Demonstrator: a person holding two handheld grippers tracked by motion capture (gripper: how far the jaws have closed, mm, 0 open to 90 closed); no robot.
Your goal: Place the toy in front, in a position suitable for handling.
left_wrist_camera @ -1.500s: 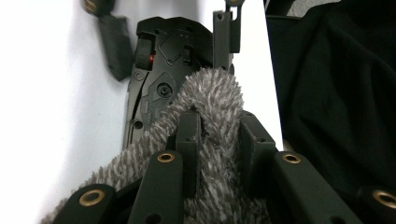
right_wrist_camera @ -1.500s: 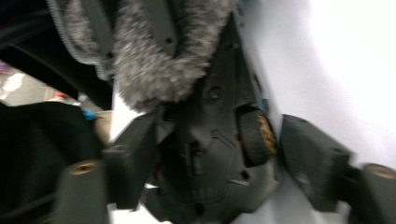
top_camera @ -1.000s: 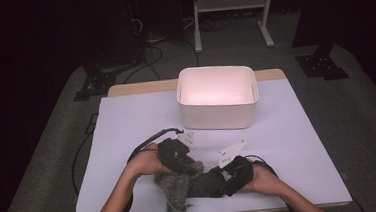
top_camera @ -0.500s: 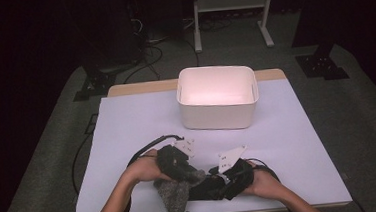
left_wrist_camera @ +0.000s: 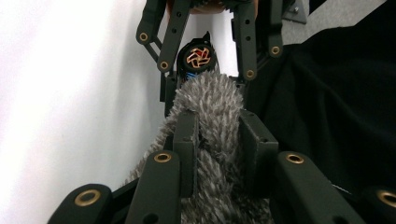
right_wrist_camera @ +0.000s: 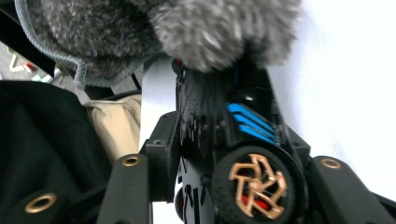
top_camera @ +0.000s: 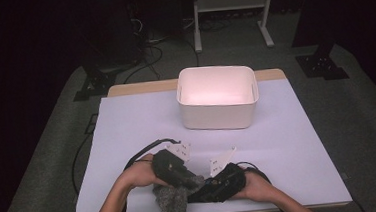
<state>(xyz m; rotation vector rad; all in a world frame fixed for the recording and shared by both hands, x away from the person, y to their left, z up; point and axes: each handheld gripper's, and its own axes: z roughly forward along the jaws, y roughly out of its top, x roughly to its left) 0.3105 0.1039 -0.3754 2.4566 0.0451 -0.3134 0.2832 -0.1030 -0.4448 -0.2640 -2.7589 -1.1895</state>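
Looking down from the high view, both my grippers are bunched together at the near edge of the surface point(top_camera: 127, 120), right over a fuzzy grey cloth point(top_camera: 172, 203) that hangs partly off that edge. My left gripper point(top_camera: 176, 170) is clamped on the cloth: in the left gripper view the grey fuzz point(left_wrist_camera: 211, 140) is squeezed between the two jaws. My right gripper point(top_camera: 216, 185) sits just beside it, tips toward the left one. In the right gripper view its jaws look to be around a black toy car point(right_wrist_camera: 233, 154) with blue stripes and a bronze-spoked wheel, cloth touching its far end. White bin point(top_camera: 217, 97) sits well apart, farther back.
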